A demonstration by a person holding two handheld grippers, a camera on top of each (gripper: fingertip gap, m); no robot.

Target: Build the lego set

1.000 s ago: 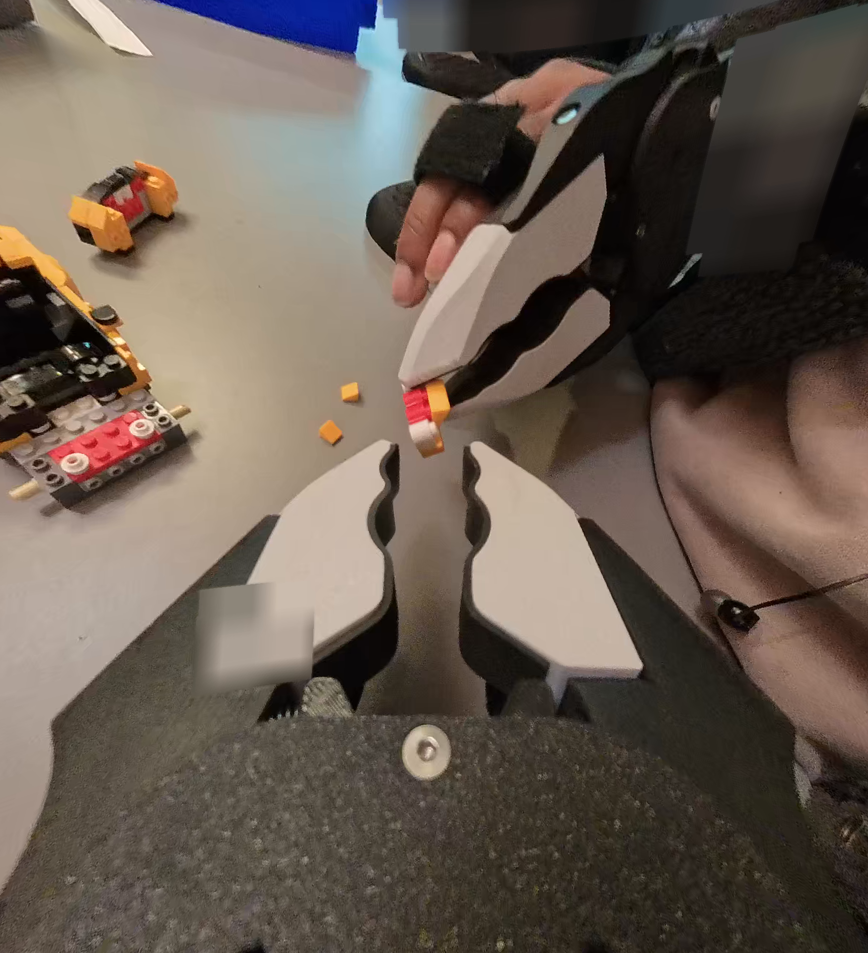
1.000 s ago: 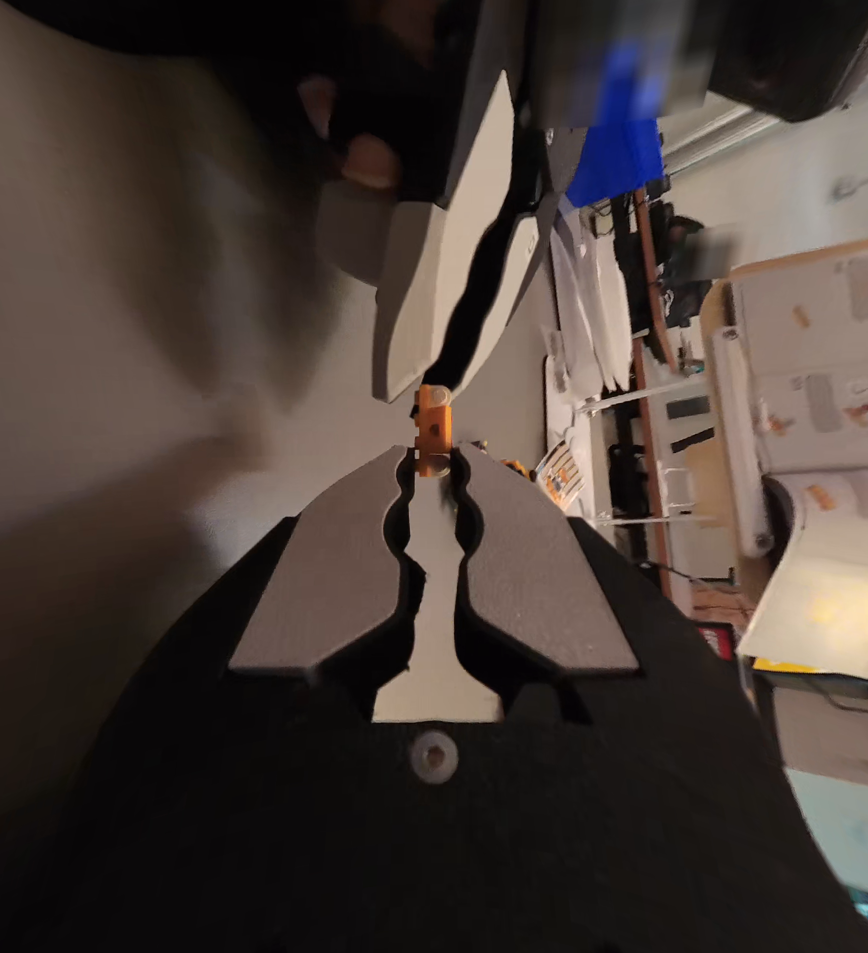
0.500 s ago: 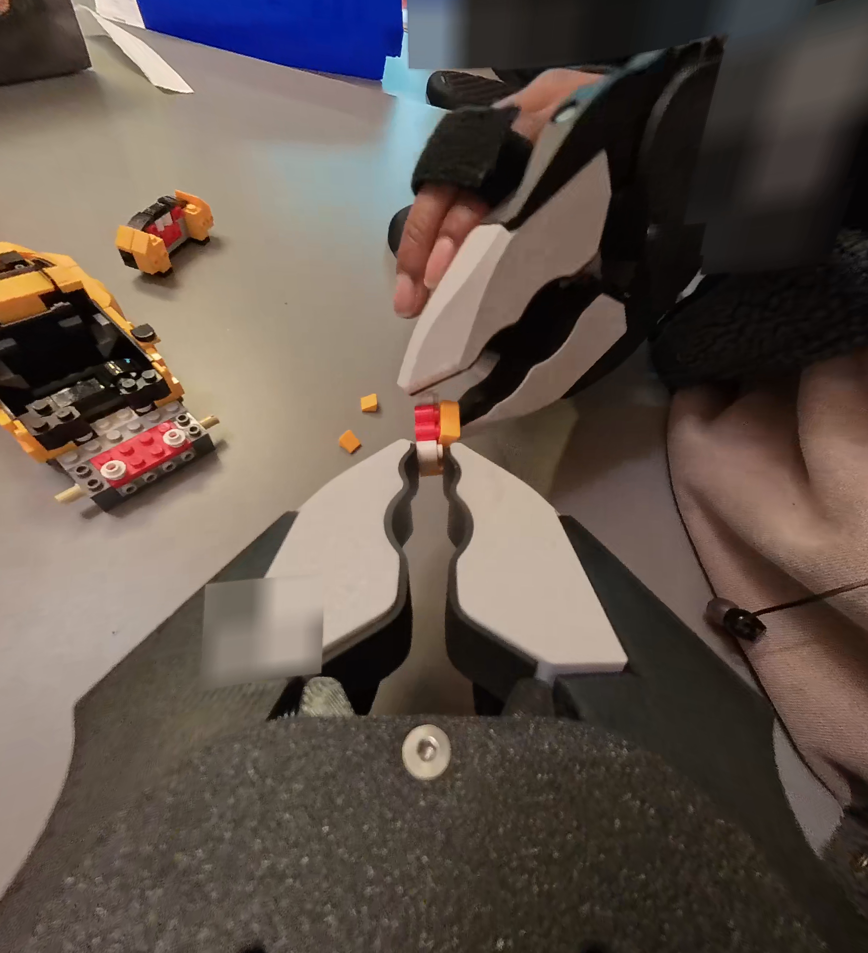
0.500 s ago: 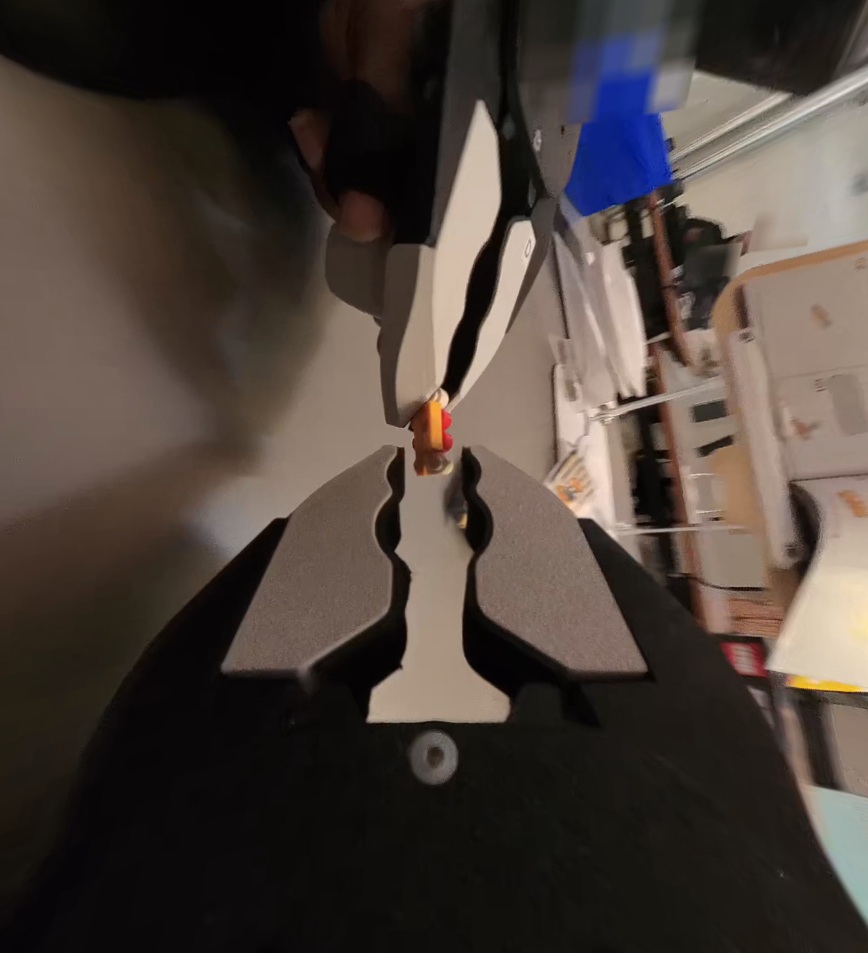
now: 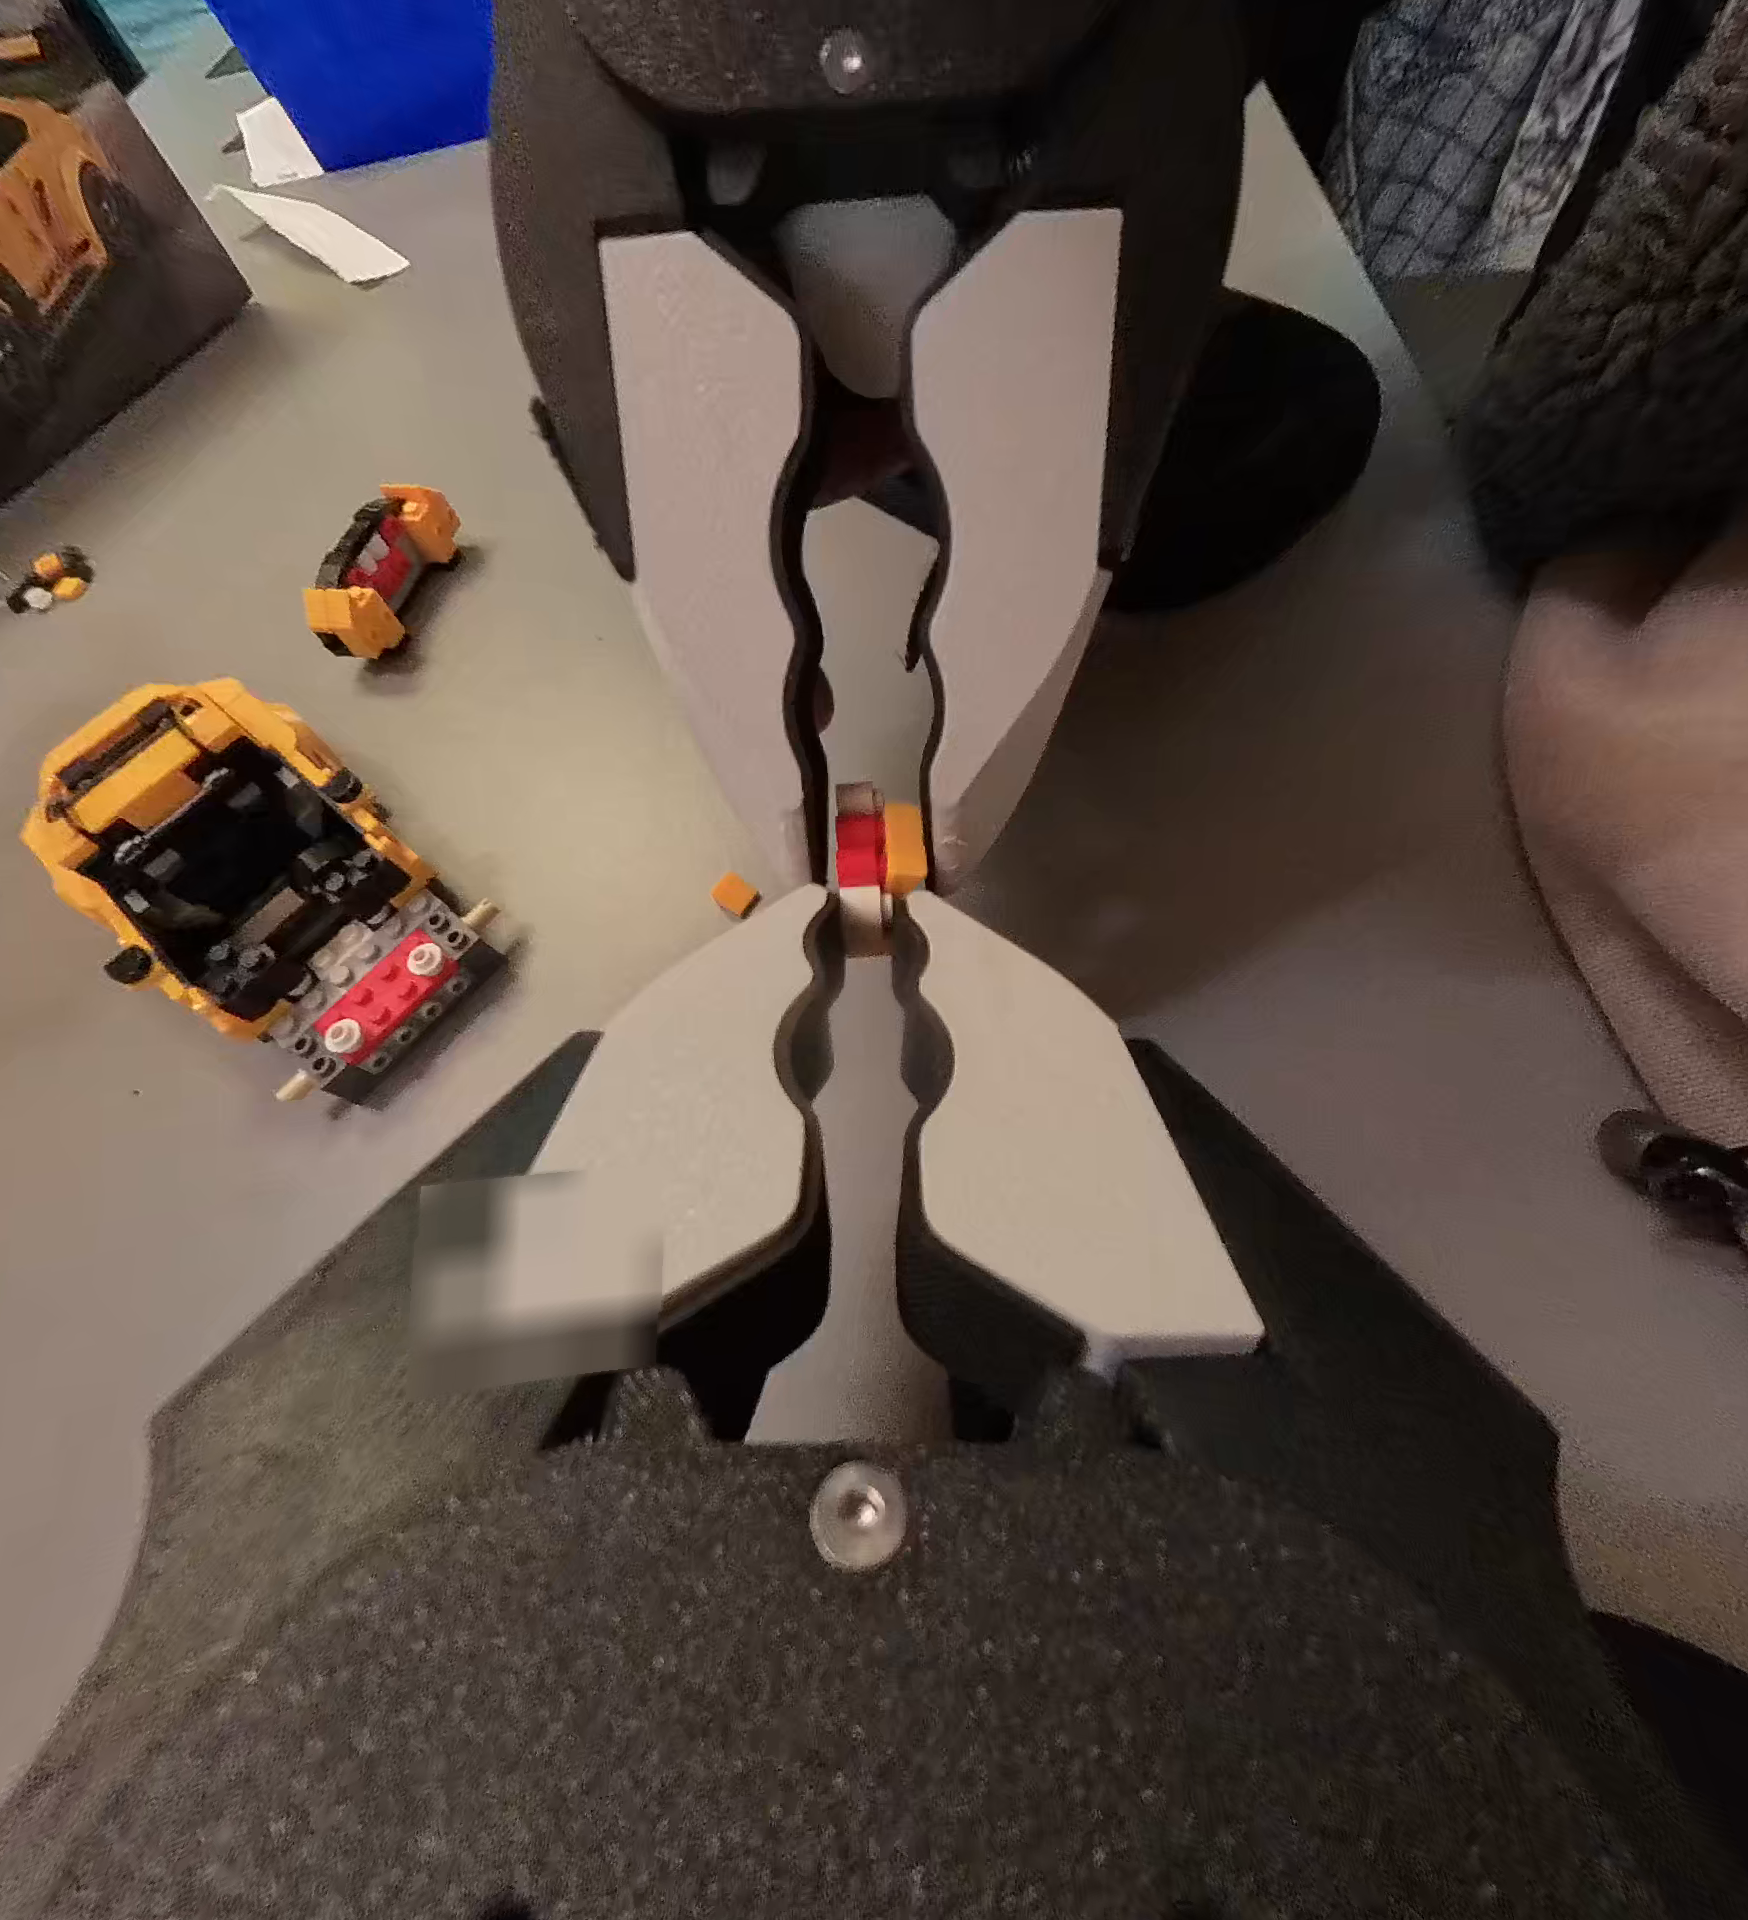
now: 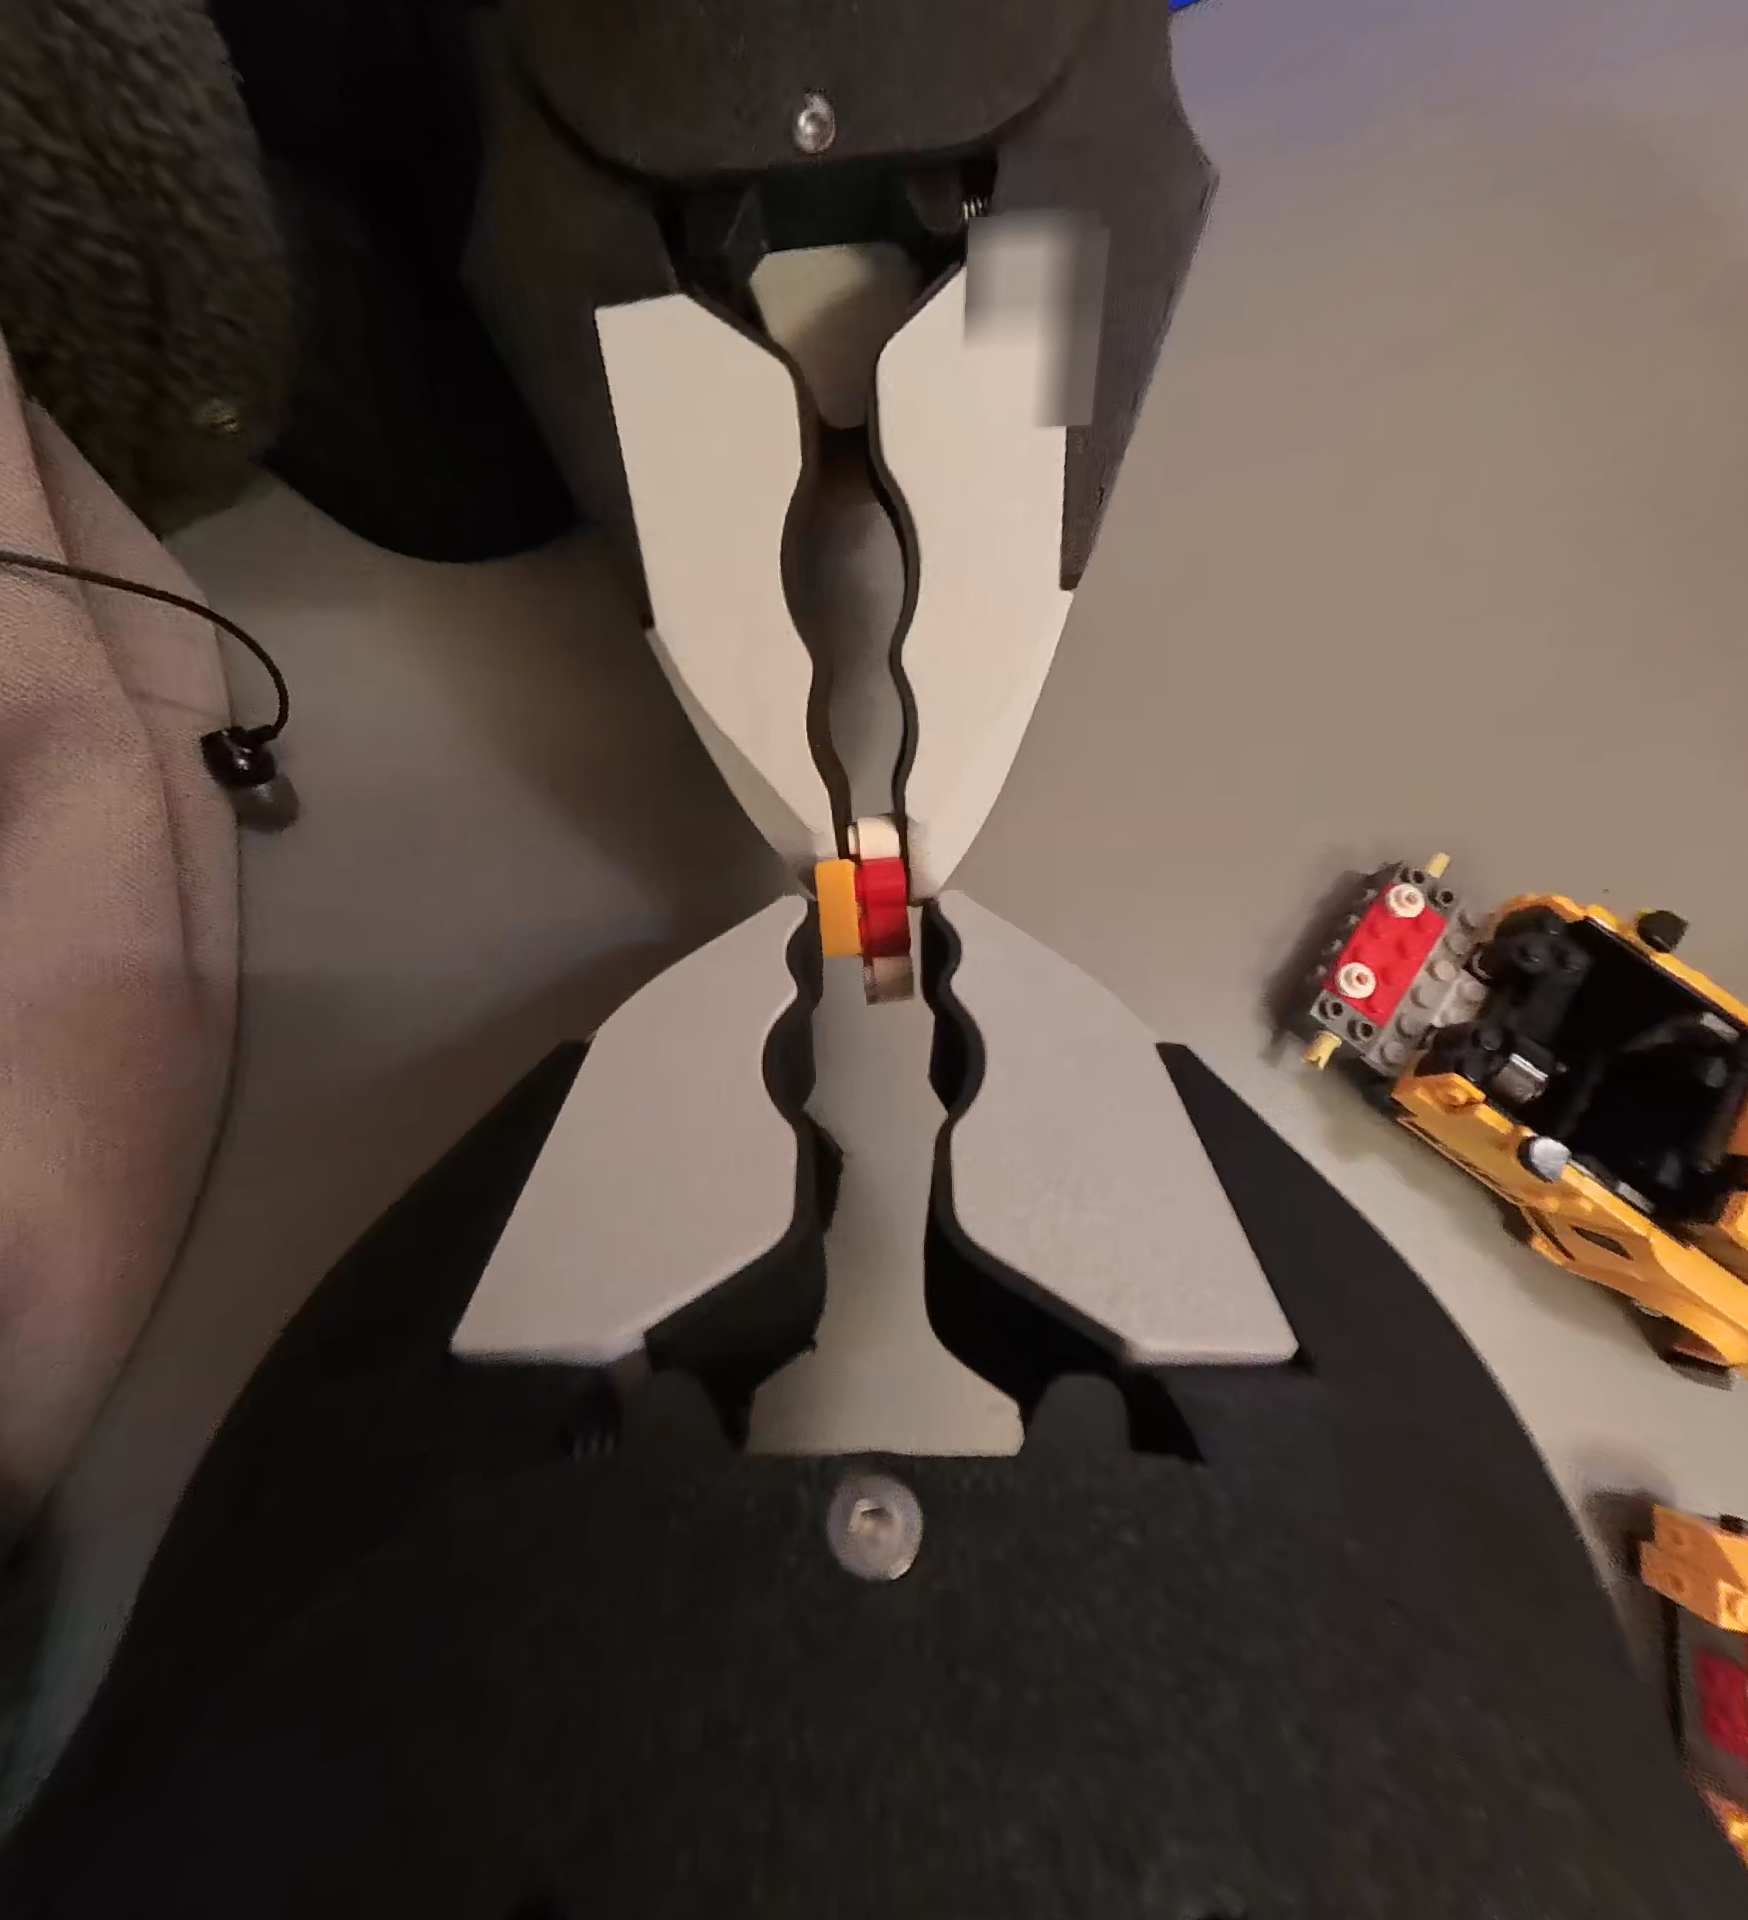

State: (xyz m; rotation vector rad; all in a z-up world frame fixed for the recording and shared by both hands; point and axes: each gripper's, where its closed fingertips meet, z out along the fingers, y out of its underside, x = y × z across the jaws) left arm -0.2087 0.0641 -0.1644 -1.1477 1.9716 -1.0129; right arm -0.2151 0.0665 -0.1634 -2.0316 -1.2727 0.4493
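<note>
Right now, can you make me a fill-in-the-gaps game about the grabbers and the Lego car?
1. The left gripper pinches the ____ end of the small brick piece.
2. The half-built car sits on the grey ____.
3. The flat plate with two white studs at the car's end is ____.
4. The right gripper points straight at the ____ gripper.

Missing words: white; table; red; left.

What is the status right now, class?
Left claw shut on brick cluster. Right claw grips the same cluster. Held above table, car aside; nothing in the way.
</note>
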